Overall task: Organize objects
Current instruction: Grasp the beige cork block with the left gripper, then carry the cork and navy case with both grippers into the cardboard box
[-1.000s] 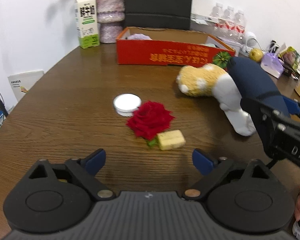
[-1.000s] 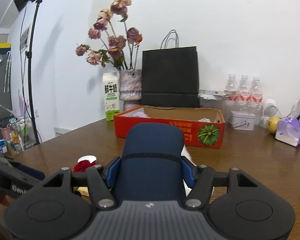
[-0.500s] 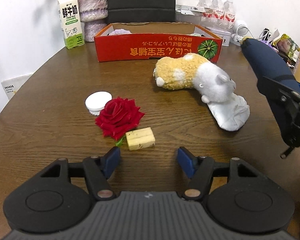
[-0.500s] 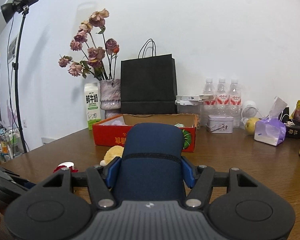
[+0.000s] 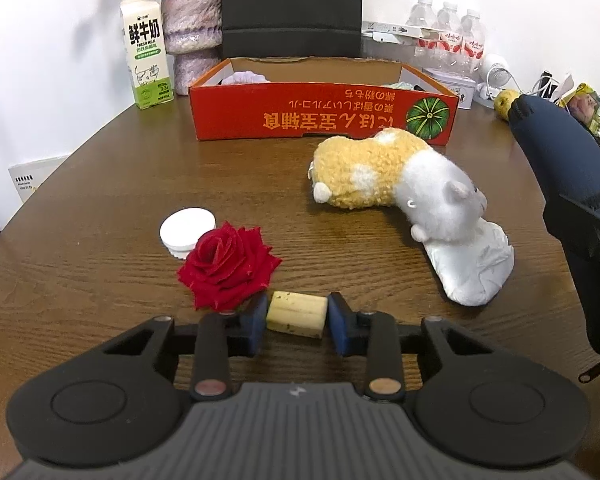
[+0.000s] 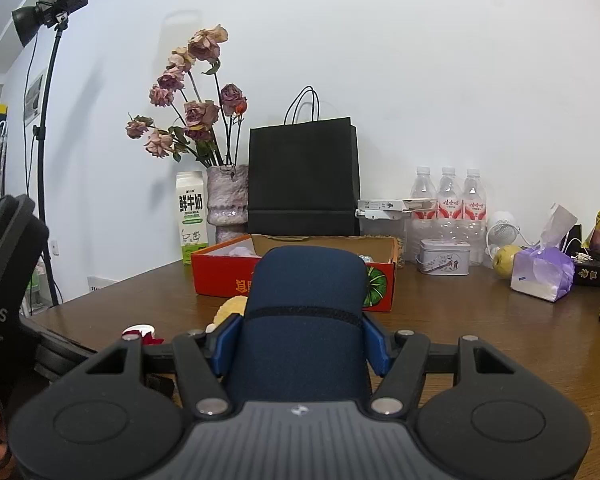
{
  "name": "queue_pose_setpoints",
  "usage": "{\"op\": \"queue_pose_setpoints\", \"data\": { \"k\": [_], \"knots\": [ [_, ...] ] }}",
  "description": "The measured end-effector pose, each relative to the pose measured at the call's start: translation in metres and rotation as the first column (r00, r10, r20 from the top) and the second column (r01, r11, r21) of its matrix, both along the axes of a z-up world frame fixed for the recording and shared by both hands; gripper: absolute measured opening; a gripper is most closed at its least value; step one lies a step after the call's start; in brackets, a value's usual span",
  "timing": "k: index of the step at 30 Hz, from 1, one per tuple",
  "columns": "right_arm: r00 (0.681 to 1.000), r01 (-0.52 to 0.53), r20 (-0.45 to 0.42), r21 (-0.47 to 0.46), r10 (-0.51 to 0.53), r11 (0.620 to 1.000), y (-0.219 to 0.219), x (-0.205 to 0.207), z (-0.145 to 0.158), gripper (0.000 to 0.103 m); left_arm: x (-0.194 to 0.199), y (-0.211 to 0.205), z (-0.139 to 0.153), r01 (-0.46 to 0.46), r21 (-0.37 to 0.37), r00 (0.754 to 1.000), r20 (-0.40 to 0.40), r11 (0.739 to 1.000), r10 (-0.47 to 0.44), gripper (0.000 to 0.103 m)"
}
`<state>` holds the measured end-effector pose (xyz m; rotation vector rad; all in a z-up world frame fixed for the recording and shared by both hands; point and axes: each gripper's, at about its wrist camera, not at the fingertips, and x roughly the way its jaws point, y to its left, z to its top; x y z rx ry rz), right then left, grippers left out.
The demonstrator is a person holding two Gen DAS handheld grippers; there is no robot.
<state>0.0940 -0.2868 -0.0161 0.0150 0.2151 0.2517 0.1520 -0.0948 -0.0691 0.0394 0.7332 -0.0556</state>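
Since the earlier frame, the left gripper [image 5: 297, 322] has advanced and narrowed from wide open onto the yellow block [image 5: 297, 314], now pinched between both pads on the desk [image 5: 100, 216].

Risks: the left pad is brushing the red rose [image 5: 228, 268] lying just beside the block, so lifting could be dragging it along; the block is short, and a shallow hold may be letting it twist out.

The right gripper [image 6: 300, 342] is holding a navy pouch [image 6: 302, 320] clamped at mid-width, hovering near the desk's right edge.

Farther off, the white lid [image 5: 187, 232] and plush hamster [image 5: 396, 188] are lying apart, leaving open desk toward the red cardboard box [image 5: 324, 114], which is the likely destination.
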Motion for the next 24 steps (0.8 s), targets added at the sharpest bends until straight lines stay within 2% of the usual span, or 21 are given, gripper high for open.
{"op": "queue_pose_setpoints", "data": {
  "k": [14, 24],
  "knots": [
    [1.000, 0.009, -0.028, -0.007, -0.010, 1.000, 0.002, 0.004, -0.002, 0.062, -0.004, 0.004, 0.004, 0.030, -0.036, 1.000, 0.005, 0.999, -0.030, 0.033],
    [1.000, 0.006, -0.023, 0.023, -0.005, 1.000, 0.004, 0.008, 0.011, 0.061, -0.011, 0.006, 0.028, 0.062, -0.067, 0.996, 0.070, 0.996, -0.058, 0.033]
  ]
}}
